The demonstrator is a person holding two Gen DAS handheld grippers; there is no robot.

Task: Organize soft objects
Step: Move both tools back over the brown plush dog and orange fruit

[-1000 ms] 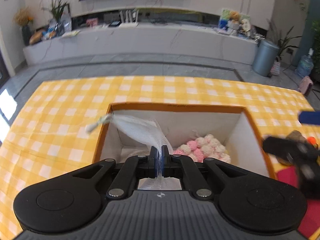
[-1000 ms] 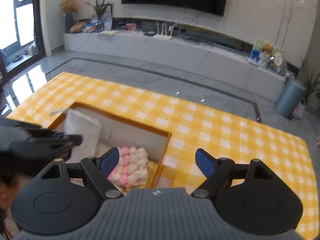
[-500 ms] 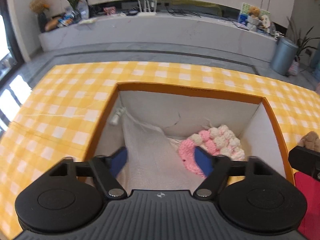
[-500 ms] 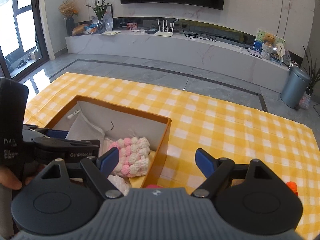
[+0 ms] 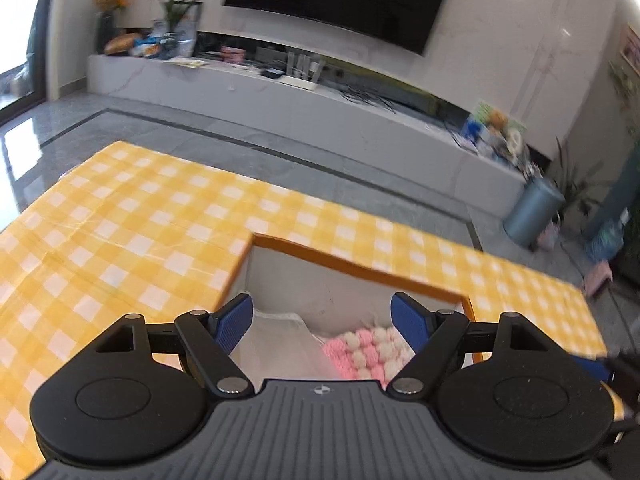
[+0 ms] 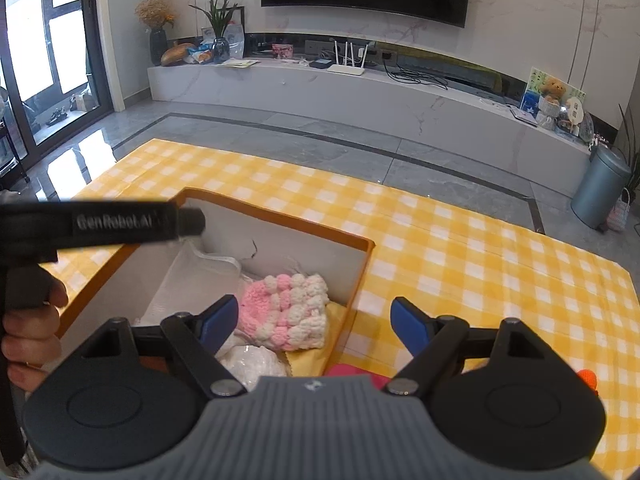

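- My left gripper [image 5: 322, 322] gapes wide, holding nothing, above the orange box [image 5: 352, 266] at lower centre.
- My right gripper [image 6: 316, 326] is spread wide, empty.
- White mesh bag [image 6: 192, 280] lies beside pink-white knit [image 6: 288, 308] inside.

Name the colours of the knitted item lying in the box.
Pink and white knitted item; clearest in the right wrist view.
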